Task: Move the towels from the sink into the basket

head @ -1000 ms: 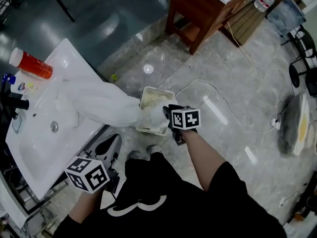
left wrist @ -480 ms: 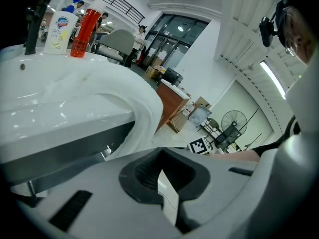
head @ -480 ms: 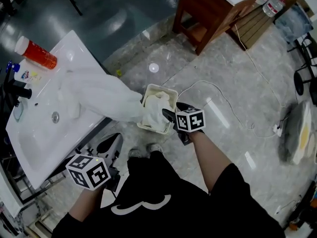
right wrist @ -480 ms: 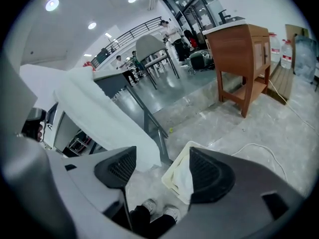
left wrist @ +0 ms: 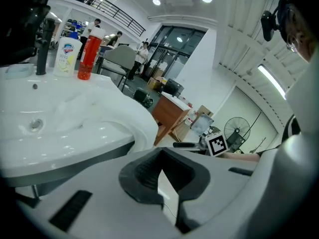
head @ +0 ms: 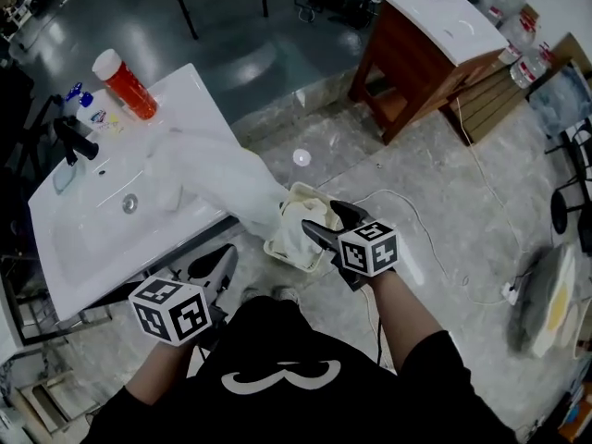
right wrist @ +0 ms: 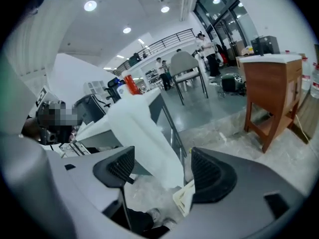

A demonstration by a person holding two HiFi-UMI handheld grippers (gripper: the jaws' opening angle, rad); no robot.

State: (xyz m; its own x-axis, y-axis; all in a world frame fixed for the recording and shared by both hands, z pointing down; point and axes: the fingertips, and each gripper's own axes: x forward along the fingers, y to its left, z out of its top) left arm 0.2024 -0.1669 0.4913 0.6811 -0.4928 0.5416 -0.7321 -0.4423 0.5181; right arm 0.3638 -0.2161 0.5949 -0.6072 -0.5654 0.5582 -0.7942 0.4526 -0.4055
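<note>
A long white towel (head: pixel 227 174) trails from the white sink (head: pixel 102 257) over its front edge, and its end lies bunched in the cream basket (head: pixel 315 199) on the floor. My right gripper (head: pixel 326 225) hovers just right of the basket. Its jaws are opening and the pads do not touch the cloth. In the right gripper view the towel (right wrist: pixel 144 138) hangs between and beyond the jaws of the right gripper (right wrist: pixel 162 168), with the basket (right wrist: pixel 183 197) below. My left gripper (head: pixel 208 268) is shut and empty, low beside the sink's front. The left gripper view shows the sink (left wrist: pixel 75 118).
A red bottle (head: pixel 123 83), small bottles (head: pixel 79 95) and a black tap (head: pixel 74 137) stand at the sink's back. A wooden cabinet (head: pixel 430 54) stands beyond the basket. A white cable (head: pixel 435 248) runs across the marble floor to the right.
The right gripper brought the towel's end over the basket, opened and let it drop in. The left gripper stayed low by the sink.
</note>
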